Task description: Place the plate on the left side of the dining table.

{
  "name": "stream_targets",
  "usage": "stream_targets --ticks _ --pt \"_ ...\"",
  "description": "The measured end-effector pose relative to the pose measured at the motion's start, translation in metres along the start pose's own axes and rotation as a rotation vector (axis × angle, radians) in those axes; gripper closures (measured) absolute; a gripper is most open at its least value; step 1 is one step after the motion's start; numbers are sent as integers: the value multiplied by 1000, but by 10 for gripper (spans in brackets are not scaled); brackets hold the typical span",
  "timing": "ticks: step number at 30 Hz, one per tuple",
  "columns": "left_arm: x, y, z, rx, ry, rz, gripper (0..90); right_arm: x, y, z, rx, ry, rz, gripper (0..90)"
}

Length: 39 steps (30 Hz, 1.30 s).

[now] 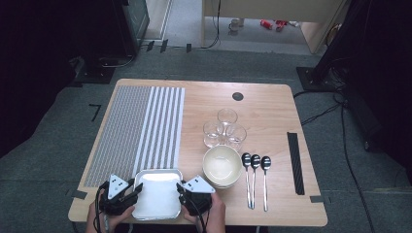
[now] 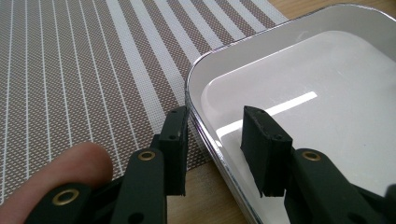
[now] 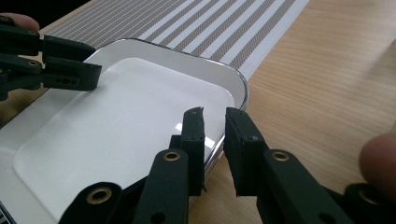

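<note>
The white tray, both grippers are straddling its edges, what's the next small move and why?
Probably close both sets of jaws on the rim. The left gripper has one jaw outside and one inside the white tray, with a clear gap, so it is open. The right gripper straddles the opposite rim, jaws nearer together but apparently not yet clamped. A firm grip on both sides should come before any lift.

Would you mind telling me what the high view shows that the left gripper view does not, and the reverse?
High view alone: the cream bowl, three clear glasses, three spoons, the right gripper at the tray's right edge, and the whole table.

Left gripper view alone: close detail of the left gripper, open, with one of its fingers outside the tray's rim and the other above the inside, and a fingertip of the person's hand.

Both: the white tray and the striped placemat.
</note>
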<state>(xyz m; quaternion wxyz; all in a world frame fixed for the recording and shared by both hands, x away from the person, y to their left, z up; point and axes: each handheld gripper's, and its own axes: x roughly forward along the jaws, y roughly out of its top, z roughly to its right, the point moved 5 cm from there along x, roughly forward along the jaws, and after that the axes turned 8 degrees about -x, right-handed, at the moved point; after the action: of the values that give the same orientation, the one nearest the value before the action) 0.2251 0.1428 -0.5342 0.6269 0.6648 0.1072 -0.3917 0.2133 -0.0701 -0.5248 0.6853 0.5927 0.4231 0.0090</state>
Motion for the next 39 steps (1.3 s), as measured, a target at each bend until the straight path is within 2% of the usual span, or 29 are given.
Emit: stream_targets --ticks 2,6,8,10,12,19,24,31,35,38,39 --pt "0 0 -1 -25 -14 -5 626 2 -2 1 24 14 -5 776" --pt "0 0 -2 -22 -7 -6 626 3 -3 2 38 22 -7 773" --pt "-1 0 -2 -29 -3 -14 620 3 -4 5 60 13 -3 773" --pt "-1 0 -2 -39 -1 -16 613 3 -4 6 83 26 -5 791" --pt "-1 0 -3 -39 2 -18 617 3 -5 7 117 37 -2 813" --pt "-1 0 -2 -31 -2 -19 659 3 -5 6 153 36 -3 841" --pt "-2 0 0 -30 -7 -17 662 3 -5 7 201 40 1 853" --pt "-1 0 0 -32 -4 -13 658 3 -5 6 235 30 8 865" --pt "-1 0 0 -30 -3 -11 653 1 -3 9 251 24 31 900" --pt "-1 1 1 -30 -7 -9 635 2 -1 9 250 37 31 900" --pt "-2 2 0 -33 -7 -2 634 2 -2 10 244 11 33 900"
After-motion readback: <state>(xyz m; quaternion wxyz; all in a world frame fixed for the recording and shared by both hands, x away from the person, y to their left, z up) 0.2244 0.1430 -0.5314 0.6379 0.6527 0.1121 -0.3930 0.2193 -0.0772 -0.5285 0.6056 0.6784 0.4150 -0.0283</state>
